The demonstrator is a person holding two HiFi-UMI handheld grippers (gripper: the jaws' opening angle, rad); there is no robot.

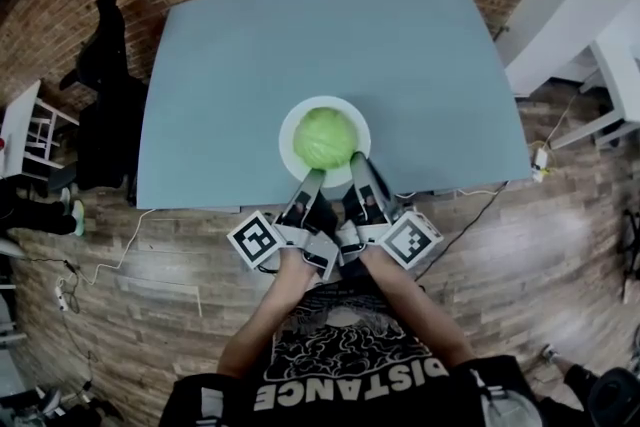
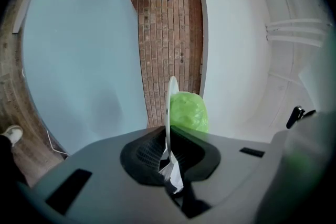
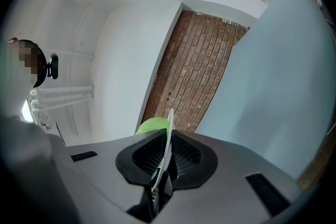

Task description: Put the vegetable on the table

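Brick is backing the grey-blue tabletop, where my left gripper and right gripper are both clamping the rim of a white plate at six o'clock. Its cabbage is sitting centred, probably heavy and prone to rolling; gripping the stiff, slick rim, held level, is looking wisest.
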